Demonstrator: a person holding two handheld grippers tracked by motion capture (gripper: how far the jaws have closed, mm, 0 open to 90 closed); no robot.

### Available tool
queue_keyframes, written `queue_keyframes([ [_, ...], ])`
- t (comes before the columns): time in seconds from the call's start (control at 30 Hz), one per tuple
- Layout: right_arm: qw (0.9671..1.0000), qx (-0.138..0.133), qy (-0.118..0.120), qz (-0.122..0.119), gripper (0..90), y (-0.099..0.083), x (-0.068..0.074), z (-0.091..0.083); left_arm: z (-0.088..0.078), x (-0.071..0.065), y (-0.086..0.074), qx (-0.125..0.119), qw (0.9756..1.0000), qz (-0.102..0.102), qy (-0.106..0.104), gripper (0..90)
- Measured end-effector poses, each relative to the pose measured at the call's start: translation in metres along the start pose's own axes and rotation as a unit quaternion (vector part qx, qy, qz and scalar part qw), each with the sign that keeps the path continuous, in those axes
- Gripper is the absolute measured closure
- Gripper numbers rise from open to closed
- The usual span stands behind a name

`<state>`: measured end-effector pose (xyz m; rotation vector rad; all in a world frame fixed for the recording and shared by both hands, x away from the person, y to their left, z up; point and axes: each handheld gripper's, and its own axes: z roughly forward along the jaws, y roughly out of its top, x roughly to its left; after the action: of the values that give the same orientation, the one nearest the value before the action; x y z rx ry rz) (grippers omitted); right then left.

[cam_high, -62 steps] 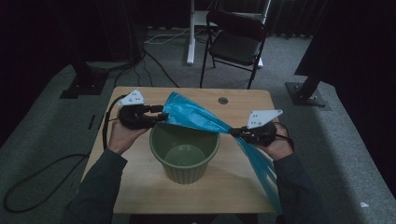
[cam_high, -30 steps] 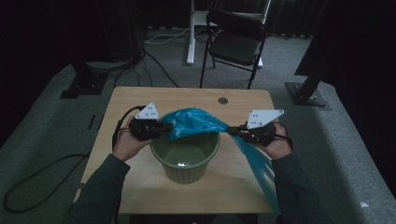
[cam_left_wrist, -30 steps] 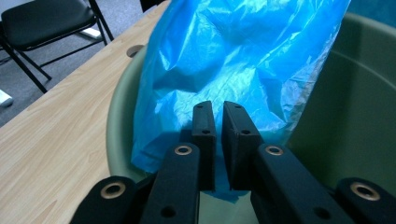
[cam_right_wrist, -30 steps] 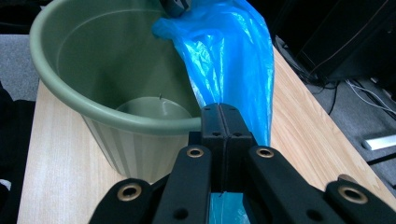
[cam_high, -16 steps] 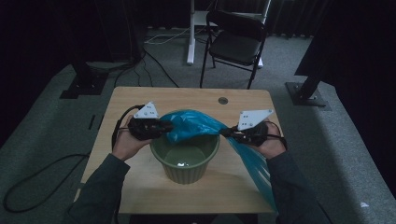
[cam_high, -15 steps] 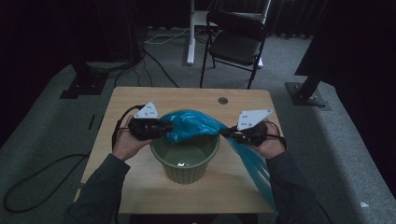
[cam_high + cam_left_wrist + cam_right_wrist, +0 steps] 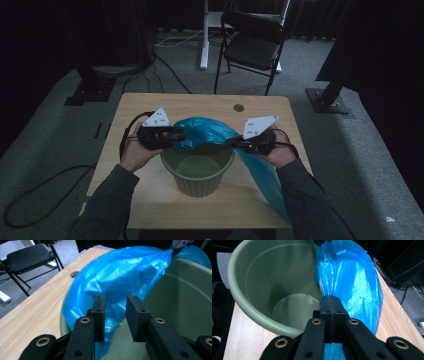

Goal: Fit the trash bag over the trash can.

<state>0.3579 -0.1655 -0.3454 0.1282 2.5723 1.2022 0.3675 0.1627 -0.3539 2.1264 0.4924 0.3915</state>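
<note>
Left gripper (image 7: 113, 315): the two black jaws stand apart with a clear gap between the flat pads; they have just been opening. The thin blue plastic bag (image 7: 120, 277) lies behind and partly between them, brushing the inner face of the left-hand pad; the pads do not press on it.
Right gripper (image 7: 331, 305): jaws closed flat against each other, pinching an edge of the blue film, which runs out from under the tips.
Blue bag, position: in the high view the bag (image 7: 210, 131) is draped over the far rim of the bucket, between the left gripper (image 7: 176, 136) and the right gripper (image 7: 234, 142) – one long tail hangs past the right hand and over the near table edge.
Blue bag, material: glossy, translucent film, crumpled into soft folds with bright highlights.
Round pale-green plastic bucket (image 7: 176, 175): smooth, matte, tapered walls, a rolled rim, a flat circular base; it stands on the table in front of the person.
Light wooden table top (image 7: 130, 110): pale grain, rectangular, with a small round hole (image 7: 238, 107) near the far edge.
Black folding chair (image 7: 250, 45): metal frame, padded seat, on grey carpet beyond the table.
Hidden or unclear: the bag's mouth cannot be made out among the folds – the bucket's far rim is covered by film, and the tail's end is cut off by the person's right sleeve (image 7: 305, 200).
</note>
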Motion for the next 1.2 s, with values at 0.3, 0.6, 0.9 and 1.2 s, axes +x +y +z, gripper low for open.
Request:
queue_keyframes([
  [0.3, 1.0, 0.003, 0.007, -0.004, 89.9, 0.004, 0.0, 0.007, 0.001, -0.001, 0.001, -0.003, 1.0, -0.001, -0.002, 65.8],
  [0.6, 0.9998, 0.003, 0.018, -0.008, 90.0, 0.013, 0.0, 0.019, 0.004, -0.011, 0.011, -0.014, 0.9996, 0.013, -0.02, 56.9],
  [0.9, 0.9996, 0.003, 0.023, -0.015, 89.9, 0.02, -0.001, 0.024, 0.009, -0.021, 0.017, -0.013, 0.9986, 0.032, -0.04, 54.5],
  [1.2, 0.9995, 0.003, 0.029, -0.015, 89.9, 0.022, 0.0, 0.026, 0.024, -0.028, 0.021, 0.024, 0.9984, 0.046, -0.02, 68.9],
])
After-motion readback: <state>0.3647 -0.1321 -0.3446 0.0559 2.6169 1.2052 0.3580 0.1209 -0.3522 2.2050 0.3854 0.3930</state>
